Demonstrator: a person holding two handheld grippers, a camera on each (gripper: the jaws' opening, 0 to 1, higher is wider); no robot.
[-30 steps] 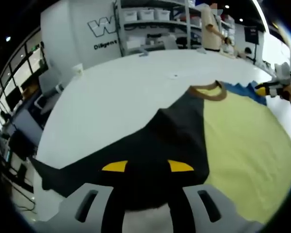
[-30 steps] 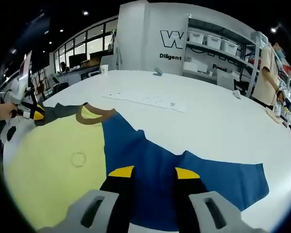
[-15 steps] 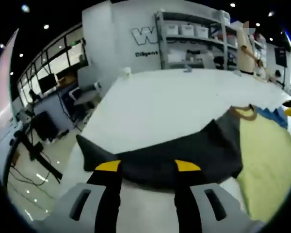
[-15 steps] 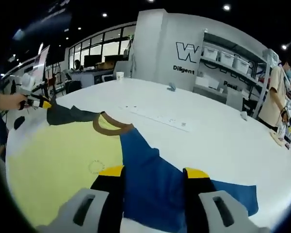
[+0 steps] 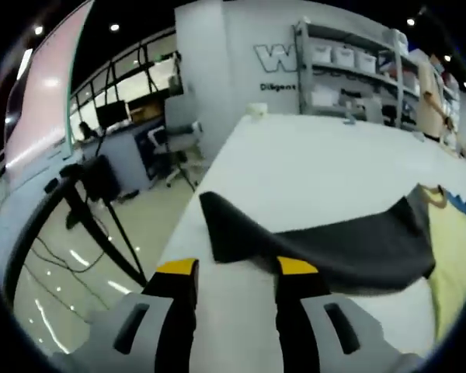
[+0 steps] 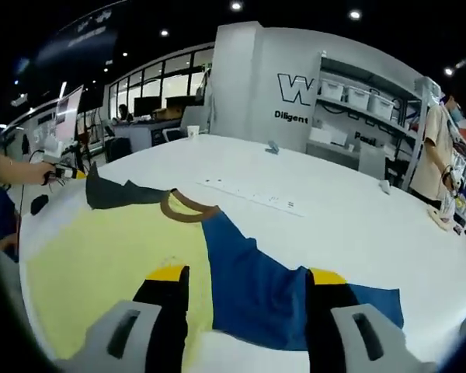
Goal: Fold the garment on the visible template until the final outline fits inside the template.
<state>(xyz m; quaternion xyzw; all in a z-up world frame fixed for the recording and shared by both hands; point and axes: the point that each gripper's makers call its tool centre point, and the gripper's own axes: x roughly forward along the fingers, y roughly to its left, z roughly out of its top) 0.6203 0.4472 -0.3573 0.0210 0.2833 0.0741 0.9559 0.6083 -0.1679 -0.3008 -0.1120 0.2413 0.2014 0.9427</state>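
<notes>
Dark grey cloth, one sleeve (image 5: 326, 245) of a colour-blocked T-shirt (image 6: 124, 249), lies just ahead of the left gripper (image 5: 237, 268) near the edge of the white table (image 5: 326, 155). Its pointed tip sits above the gap between the yellow-tipped jaws, and its long axis runs away from that gripper toward the yellow body panel (image 5: 454, 249) and the brown collar (image 5: 433, 194). The left jaws stand apart with bare table between them and have hold of nothing.

In the right gripper view the shirt is spread flat, with the collar (image 6: 188, 208) on the far side, the yellow panel in the middle and the blue sleeve (image 6: 264, 287) reaching toward the opposite table edge. The right gripper (image 6: 247, 273) has its jaws wide apart astride the blue sleeve's near hem, not closed on it.

Each gripper is nearest its own sleeve, so the likely fold carries both sleeves inward across the yellow panel. No template outline can be made out under the shirt.
</notes>
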